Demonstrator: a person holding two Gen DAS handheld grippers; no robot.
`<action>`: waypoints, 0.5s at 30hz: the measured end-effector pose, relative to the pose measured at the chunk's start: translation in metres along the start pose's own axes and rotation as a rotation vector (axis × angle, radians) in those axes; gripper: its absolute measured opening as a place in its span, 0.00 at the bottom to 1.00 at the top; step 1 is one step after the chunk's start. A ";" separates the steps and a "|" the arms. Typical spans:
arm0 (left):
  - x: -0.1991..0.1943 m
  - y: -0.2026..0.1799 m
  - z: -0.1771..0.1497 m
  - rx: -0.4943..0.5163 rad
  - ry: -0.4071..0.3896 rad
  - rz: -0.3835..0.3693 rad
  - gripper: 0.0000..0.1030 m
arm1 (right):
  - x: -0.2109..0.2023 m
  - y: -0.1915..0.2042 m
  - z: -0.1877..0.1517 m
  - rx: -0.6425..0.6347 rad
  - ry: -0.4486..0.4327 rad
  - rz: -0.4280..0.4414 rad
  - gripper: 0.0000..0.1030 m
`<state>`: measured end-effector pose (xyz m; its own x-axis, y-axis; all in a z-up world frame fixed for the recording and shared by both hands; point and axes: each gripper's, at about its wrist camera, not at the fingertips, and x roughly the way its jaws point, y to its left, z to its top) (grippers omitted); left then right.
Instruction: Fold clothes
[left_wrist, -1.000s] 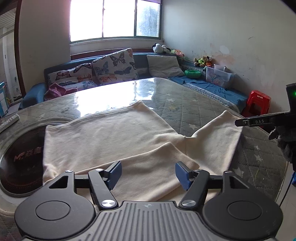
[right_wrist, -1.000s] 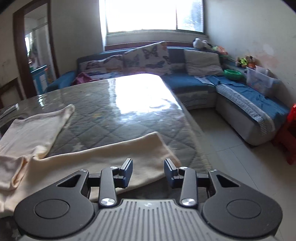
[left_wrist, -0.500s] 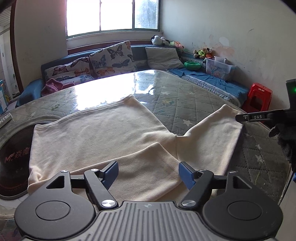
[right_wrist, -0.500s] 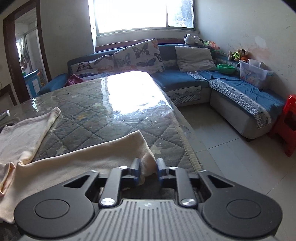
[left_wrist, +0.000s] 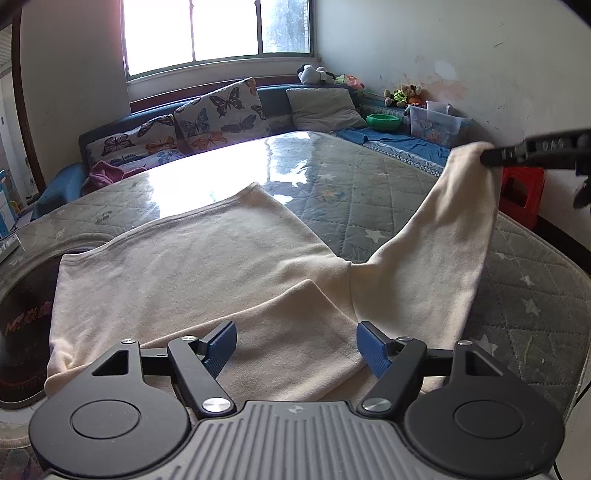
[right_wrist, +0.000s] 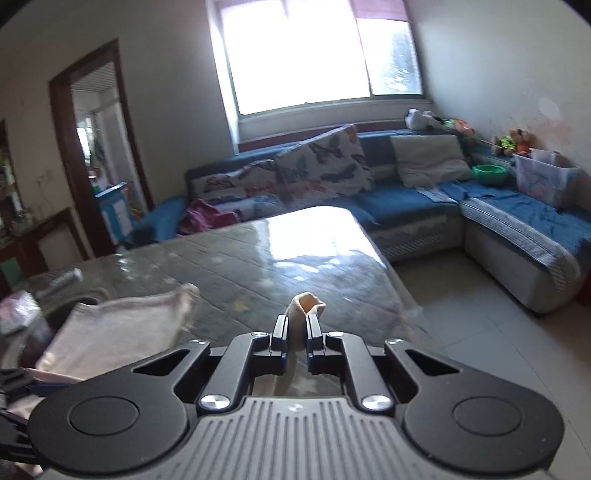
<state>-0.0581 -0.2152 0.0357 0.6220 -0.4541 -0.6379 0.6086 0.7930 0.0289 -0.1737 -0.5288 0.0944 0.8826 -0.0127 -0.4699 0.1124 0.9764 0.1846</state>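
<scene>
The cream garment (left_wrist: 192, 280) lay flat on the quilted table (left_wrist: 369, 192), one sleeve (left_wrist: 443, 229) drawn up off it. The right gripper (right_wrist: 295, 326) had just closed, jaws pinching the cuff (right_wrist: 304, 304). The left gripper (left_wrist: 295, 345) hovered, jaws spread, over the folded sleeve, holding nothing. Soft, light, limp knit, I'd say: best held at cuffs and hems.

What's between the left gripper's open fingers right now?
In the left wrist view, the folded-over sleeve of the cream top lies flat between the left gripper fingers, not pinched. The right gripper holds the other sleeve's end raised.
</scene>
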 end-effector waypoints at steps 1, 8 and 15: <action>-0.002 0.002 0.000 -0.004 -0.006 -0.001 0.72 | -0.004 0.007 0.005 -0.014 -0.010 0.018 0.08; -0.035 0.037 -0.007 -0.082 -0.072 0.053 0.72 | -0.024 0.074 0.036 -0.139 -0.055 0.169 0.08; -0.077 0.084 -0.026 -0.170 -0.134 0.147 0.71 | -0.016 0.163 0.045 -0.285 -0.029 0.340 0.08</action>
<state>-0.0671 -0.1028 0.0670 0.7643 -0.3692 -0.5287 0.4219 0.9063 -0.0229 -0.1490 -0.3793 0.1711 0.8603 0.3176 -0.3987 -0.3137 0.9464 0.0771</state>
